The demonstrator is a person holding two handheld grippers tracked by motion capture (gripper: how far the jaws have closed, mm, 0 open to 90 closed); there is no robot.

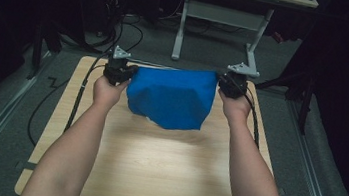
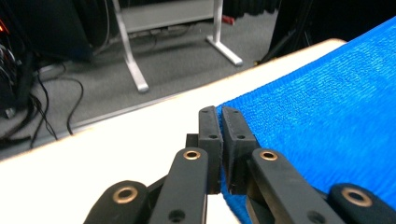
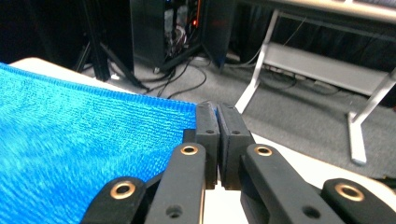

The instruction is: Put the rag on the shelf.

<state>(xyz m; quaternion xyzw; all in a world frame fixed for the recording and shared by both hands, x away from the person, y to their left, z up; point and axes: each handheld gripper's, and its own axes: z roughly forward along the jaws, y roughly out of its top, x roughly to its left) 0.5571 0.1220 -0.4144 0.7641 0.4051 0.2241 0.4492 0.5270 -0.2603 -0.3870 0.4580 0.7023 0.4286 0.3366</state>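
A blue cloth hangs stretched between the two grippers above the far half of the wooden table; its lower edge sags toward the tabletop. My left gripper is shut on the cloth's left top corner. In the left gripper view the black jaws are pressed together on the edge of the cloth. At the other top corner my right gripper is shut too. The right gripper view shows that gripper pinching the corner, with the cloth spreading away to the left.
A person's bare forearms reach in from the bottom. Cables trail off the table's left side. Beyond the table's far edge stand a white desk frame, dark equipment and floor cables.
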